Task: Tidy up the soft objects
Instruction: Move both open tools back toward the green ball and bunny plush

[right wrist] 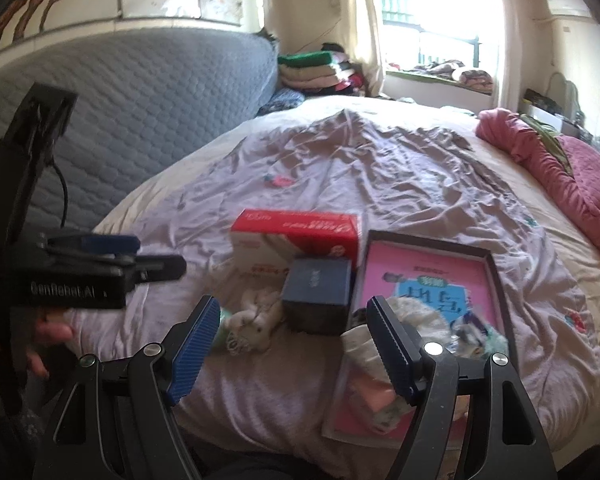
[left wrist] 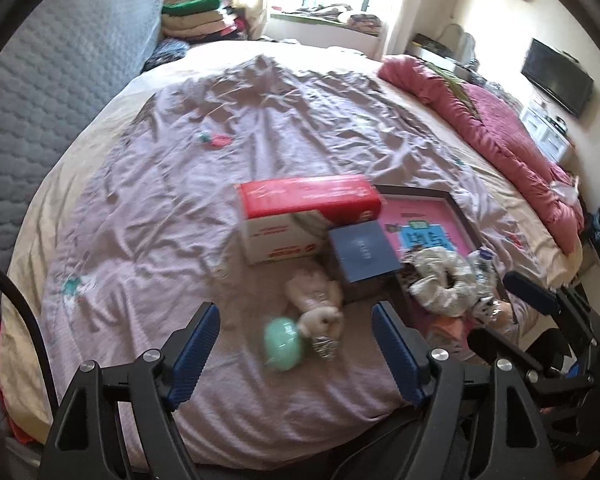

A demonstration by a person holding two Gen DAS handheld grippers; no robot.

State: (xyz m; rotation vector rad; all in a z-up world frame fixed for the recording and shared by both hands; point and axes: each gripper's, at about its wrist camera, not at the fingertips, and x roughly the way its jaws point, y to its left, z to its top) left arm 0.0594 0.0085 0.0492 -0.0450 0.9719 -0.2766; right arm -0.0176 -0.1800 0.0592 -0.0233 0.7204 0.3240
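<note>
A cream plush toy (left wrist: pixel 316 300) with a mint green ball (left wrist: pixel 283 343) lies on the lilac bedsheet (left wrist: pixel 204 200), just ahead of my open, empty left gripper (left wrist: pixel 296 320). It also shows in the right wrist view (right wrist: pixel 256 320). A dark-rimmed tray with a pink bottom (left wrist: pixel 432 224) (right wrist: pixel 428 272) holds several soft items, among them a grey-white bundle (left wrist: pixel 440 276) (right wrist: pixel 416 316). My right gripper (right wrist: pixel 290 316) is open and empty above the tray's near left edge; it shows at the right edge of the left wrist view (left wrist: pixel 516 312).
A red and white box (left wrist: pixel 304 216) (right wrist: pixel 296 240) and a dark blue box (left wrist: pixel 362 254) (right wrist: pixel 316 292) stand beside the tray. A pink quilt (left wrist: pixel 500 128) lies along the bed's right side. A grey quilted headboard (left wrist: pixel 40 80) is at left.
</note>
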